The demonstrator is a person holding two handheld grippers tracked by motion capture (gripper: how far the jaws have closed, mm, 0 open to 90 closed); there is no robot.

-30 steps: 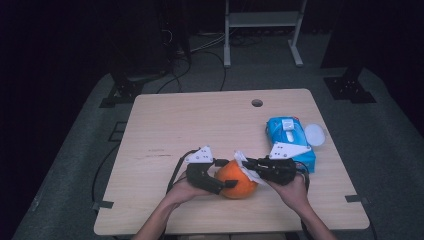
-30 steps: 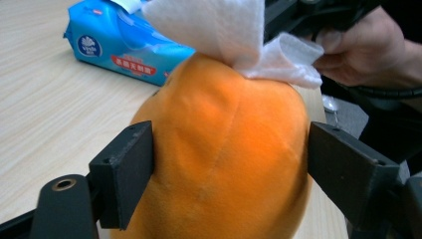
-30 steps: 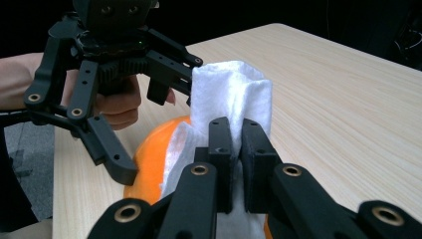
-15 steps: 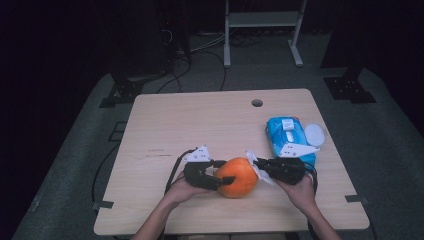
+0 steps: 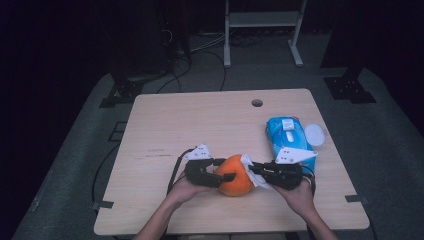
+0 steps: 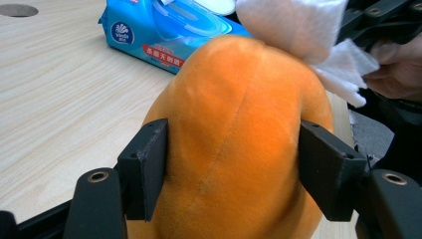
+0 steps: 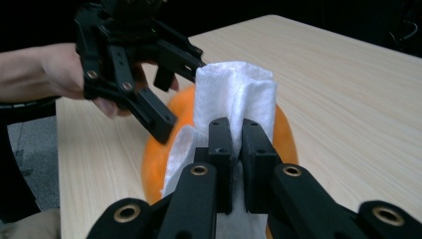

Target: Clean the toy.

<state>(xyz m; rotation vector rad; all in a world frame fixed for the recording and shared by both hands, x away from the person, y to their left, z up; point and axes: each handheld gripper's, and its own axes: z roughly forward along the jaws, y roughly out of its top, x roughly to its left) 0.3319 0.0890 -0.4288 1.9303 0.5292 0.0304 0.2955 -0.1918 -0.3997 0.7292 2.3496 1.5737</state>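
Observation:
An orange plush ball (image 5: 236, 175) rests on the wooden table (image 5: 210, 125) near its front edge. My left gripper (image 5: 226, 176) is shut on the orange plush ball (image 6: 234, 149), one jaw pressed on each side. From the right, my right gripper (image 5: 252, 171) is shut on a crumpled white wipe (image 5: 251, 169). The wipe (image 7: 236, 97) lies against the top of the ball (image 7: 159, 159) in the right gripper view, with the left gripper (image 7: 166, 99) behind it. In the left gripper view the wipe (image 6: 298, 30) drapes over the ball's upper right.
A blue pack of wet wipes (image 5: 288, 137) lies at the table's right side, with a round white lid (image 5: 314, 134) beside it. A cable hole (image 5: 257, 103) sits near the far edge. The pack (image 6: 164, 35) shows behind the ball.
The right gripper has shifted the wipe a little across the ball's right side. The left gripper keeps its hold and the ball has barely moved.

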